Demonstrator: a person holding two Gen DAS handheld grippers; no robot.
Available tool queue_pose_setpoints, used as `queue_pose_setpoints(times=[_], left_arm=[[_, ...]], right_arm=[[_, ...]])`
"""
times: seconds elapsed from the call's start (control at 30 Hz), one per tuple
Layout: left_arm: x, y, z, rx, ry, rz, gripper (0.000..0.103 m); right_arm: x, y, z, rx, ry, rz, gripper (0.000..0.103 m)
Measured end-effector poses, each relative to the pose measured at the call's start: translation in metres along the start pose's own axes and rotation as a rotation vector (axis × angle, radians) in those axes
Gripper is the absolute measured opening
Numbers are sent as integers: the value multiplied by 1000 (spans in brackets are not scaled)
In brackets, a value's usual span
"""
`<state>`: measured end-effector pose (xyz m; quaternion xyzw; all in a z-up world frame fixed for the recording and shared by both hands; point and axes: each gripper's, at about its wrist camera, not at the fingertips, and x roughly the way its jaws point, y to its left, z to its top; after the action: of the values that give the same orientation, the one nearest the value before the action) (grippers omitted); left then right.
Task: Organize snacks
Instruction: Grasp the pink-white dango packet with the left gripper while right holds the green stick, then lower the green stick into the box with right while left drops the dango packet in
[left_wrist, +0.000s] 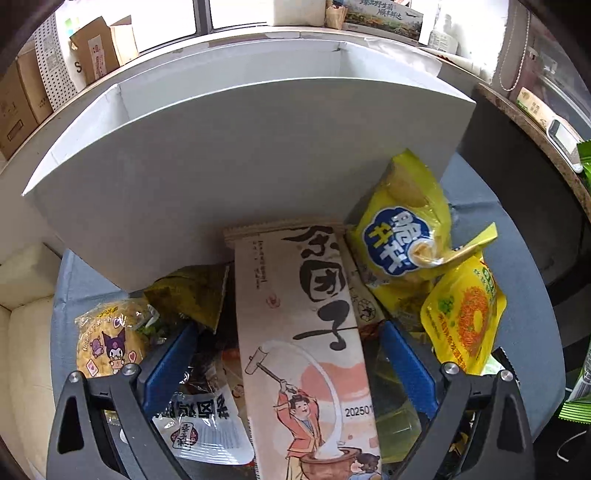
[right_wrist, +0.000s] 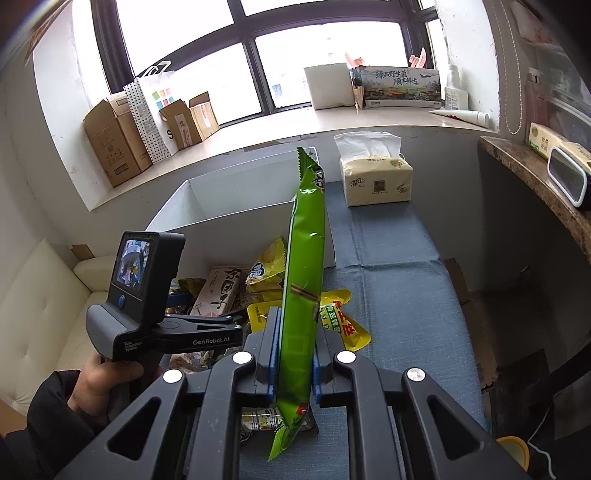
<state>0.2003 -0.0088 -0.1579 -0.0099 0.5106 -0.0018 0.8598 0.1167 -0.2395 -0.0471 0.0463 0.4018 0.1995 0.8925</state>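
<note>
My right tongs (right_wrist: 294, 356) are closed on a long green snack bag (right_wrist: 303, 280). It stands almost upright, edge toward the camera, its long axis running from the serrated top end above the box down past the blue pads to its lower tip. My left tongs (left_wrist: 291, 354) are wide open and hold nothing; a long beige packet (left_wrist: 301, 332) lies between the fingers, its long axis pointing away toward the white box (left_wrist: 207, 177), one end just beside the box wall.

The desk (right_wrist: 391, 280) has a blue-grey cloth. Behind it is a windowsill (right_wrist: 258, 133) with cardboard cartons (right_wrist: 110, 147), and a cream sofa (right_wrist: 40, 295) is at the left.

Around the beige packet lie a yellow chip bag (left_wrist: 402, 232), a yellow pouch (left_wrist: 465, 317), a Kuromi packet (left_wrist: 110, 339) and a white packet (left_wrist: 203, 424), piled close before the box. A tissue pack (right_wrist: 375, 181) stands further back on the desk.
</note>
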Motion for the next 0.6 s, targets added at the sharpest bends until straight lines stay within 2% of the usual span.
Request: queue_pose_setpoints(times=[0.07,0.1,0.13,0.17,0.23,0.4,0.6], left_arm=[[1,1,0,13,-6,20,97],[0,-1,-1,28,-12,31,86],[-1,-1,-1,36,-10,17,69],[-3,-1,-1,28,-7,-2,66],[-8,-1,-1,33,-15,14,57],[-29,2,-10,9,-42,-42,56],[-83,6,-25,-4,-131,-80,57]], right_arm=[[1,1,0,1,5,0,14],[1,2,0,0,6,0,14],[1,2,-1,-1,8,0,14],[2,3,-1,0,10,1,14],[3,3,-1,-1,13,3,14],[2,6,-2,-8,11,5,14],[0,6,-2,-13,6,7,14]])
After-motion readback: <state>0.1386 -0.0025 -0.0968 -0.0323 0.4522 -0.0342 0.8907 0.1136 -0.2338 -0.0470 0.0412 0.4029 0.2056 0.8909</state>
